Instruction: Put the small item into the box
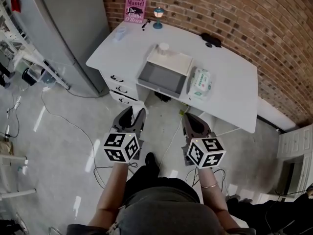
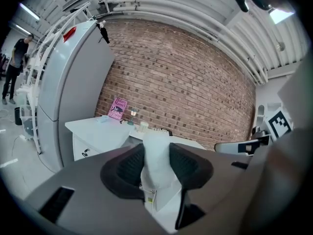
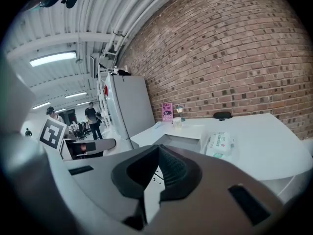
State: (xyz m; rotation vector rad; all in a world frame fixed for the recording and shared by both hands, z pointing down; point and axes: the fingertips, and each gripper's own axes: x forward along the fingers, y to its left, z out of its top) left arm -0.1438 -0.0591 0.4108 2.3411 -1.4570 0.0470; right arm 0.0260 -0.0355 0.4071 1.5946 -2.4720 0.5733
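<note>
The open box (image 1: pixel 164 76), grey inside with a white lid folded back, stands on the white desk (image 1: pixel 230 82) by the brick wall; it also shows in the right gripper view (image 3: pixel 183 142). My left gripper (image 1: pixel 134 112) hangs over the floor in front of the desk, shut on a small white soft item (image 2: pixel 155 161) that stands upright between its pads (image 2: pixel 124 173). My right gripper (image 1: pixel 190 121) is level with it on the right, also short of the desk. Its jaws (image 3: pixel 157 169) meet with nothing between them.
A pack of wet wipes (image 1: pixel 200 81) lies right of the box, a small white cup (image 1: pixel 163 47) behind it. A book (image 1: pixel 135 9), a little lamp (image 1: pixel 158 17) and a black object (image 1: pixel 211 39) line the wall. A grey fridge (image 1: pixel 63 33) stands left; cables (image 1: pixel 73 126) cross the floor.
</note>
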